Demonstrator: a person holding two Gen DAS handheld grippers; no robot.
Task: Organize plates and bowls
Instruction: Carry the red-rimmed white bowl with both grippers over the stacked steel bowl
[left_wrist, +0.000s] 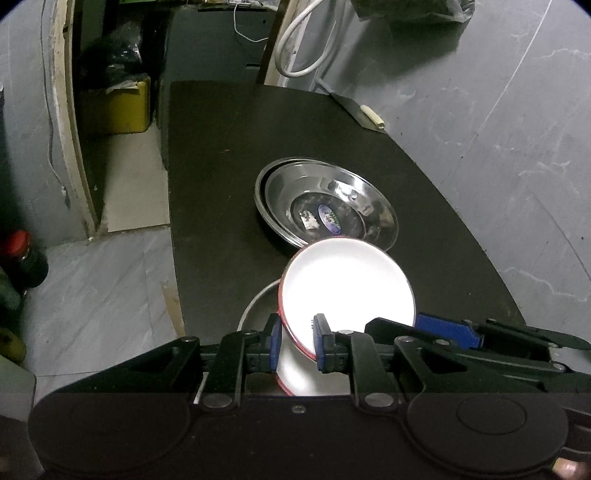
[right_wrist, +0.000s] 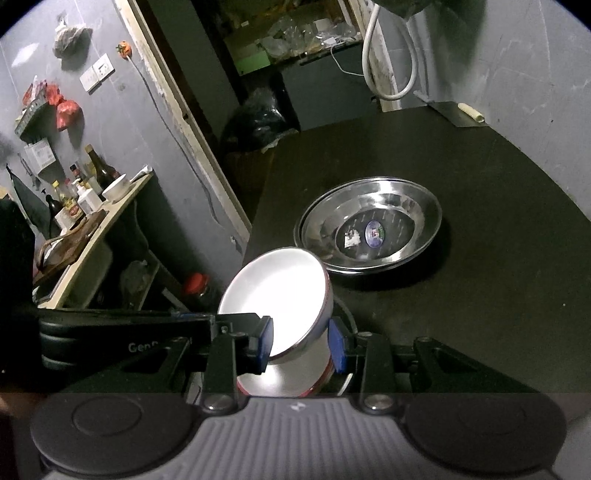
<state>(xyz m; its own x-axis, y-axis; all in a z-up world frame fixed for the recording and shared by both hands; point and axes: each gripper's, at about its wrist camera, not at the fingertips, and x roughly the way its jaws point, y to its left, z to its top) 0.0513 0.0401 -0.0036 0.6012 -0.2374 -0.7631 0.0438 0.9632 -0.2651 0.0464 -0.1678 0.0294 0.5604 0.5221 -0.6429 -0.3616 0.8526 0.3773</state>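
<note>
We have a white bowl (left_wrist: 347, 284) tilted up above the near end of the dark tabletop (left_wrist: 221, 166), over a second white bowl (right_wrist: 284, 376). Our left gripper (left_wrist: 295, 343) pinches its near rim, fingers narrow. Our right gripper (right_wrist: 301, 345) clamps its base across a wider gap. Just beyond the bowl sit stacked steel plates (left_wrist: 328, 203).

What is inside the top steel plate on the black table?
Inside the top steel plate lie two stickers: a round blue one and a torn white one. Nothing else is inside. Another steel plate sits under it, but only its rim shows.
</note>
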